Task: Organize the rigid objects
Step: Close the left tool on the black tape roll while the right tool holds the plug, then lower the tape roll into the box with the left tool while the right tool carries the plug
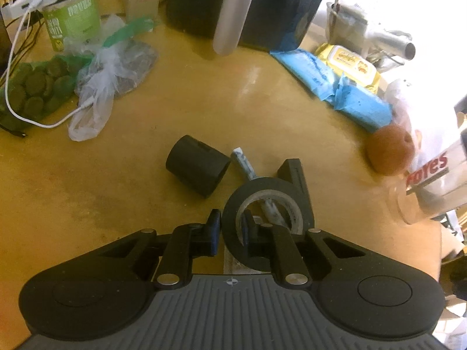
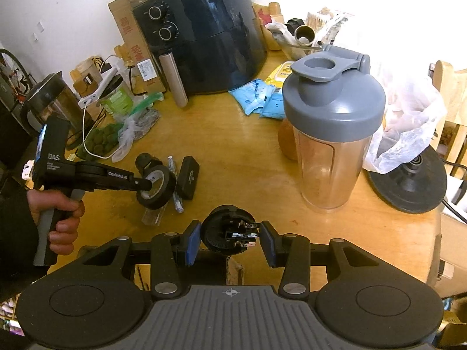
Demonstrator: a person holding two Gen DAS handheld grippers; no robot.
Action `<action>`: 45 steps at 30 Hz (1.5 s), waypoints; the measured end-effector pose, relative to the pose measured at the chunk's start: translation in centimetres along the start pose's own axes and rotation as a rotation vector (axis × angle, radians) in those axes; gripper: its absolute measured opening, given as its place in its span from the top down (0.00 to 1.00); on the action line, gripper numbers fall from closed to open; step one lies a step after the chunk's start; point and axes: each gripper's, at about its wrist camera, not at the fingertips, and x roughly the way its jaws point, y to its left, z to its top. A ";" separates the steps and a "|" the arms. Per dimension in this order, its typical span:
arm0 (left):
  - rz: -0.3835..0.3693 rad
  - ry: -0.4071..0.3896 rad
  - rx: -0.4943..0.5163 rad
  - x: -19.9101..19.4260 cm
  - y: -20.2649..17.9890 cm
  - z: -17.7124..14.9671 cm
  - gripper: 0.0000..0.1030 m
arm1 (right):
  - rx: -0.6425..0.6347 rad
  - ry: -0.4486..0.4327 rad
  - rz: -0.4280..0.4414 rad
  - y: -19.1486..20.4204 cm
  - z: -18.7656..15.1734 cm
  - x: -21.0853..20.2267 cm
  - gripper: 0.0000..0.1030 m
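My left gripper (image 1: pixel 230 227) is shut on the wall of a black tape roll (image 1: pixel 256 201), one finger outside and one inside the ring; the roll is held above the table. It also shows in the right wrist view (image 2: pixel 154 188). Beyond it lie a black cylinder (image 1: pixel 197 169), a thin blue-white tube (image 1: pixel 243 164) and a black box (image 1: pixel 294 172). My right gripper (image 2: pixel 230 240) brackets a round black part with metal prongs (image 2: pixel 229 230); its pads stand at the part's sides, contact unclear.
A grey-lidded shaker bottle (image 2: pixel 332 134) stands right of centre. A black air fryer (image 2: pixel 210 38), a cardboard tube (image 2: pixel 173 78), blue packets (image 2: pixel 259 96), plastic bags (image 2: pixel 128 134), a kettle base (image 2: pixel 408 180) and a white cable (image 1: pixel 17 58) crowd the wooden table (image 2: pixel 233 151).
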 end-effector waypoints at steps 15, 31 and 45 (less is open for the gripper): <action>0.051 -0.084 0.010 -5.4 -1.4 -1.6 0.85 | -0.057 0.004 0.051 1.1 -0.2 -0.1 0.55; 0.133 -0.142 0.005 -10.6 -2.4 -4.4 0.85 | -0.094 0.006 0.081 2.1 -1.4 -1.2 0.55; 0.126 -0.143 -0.018 -13.3 -2.1 -8.5 0.85 | -0.122 0.025 0.123 3.0 -2.4 -1.1 0.55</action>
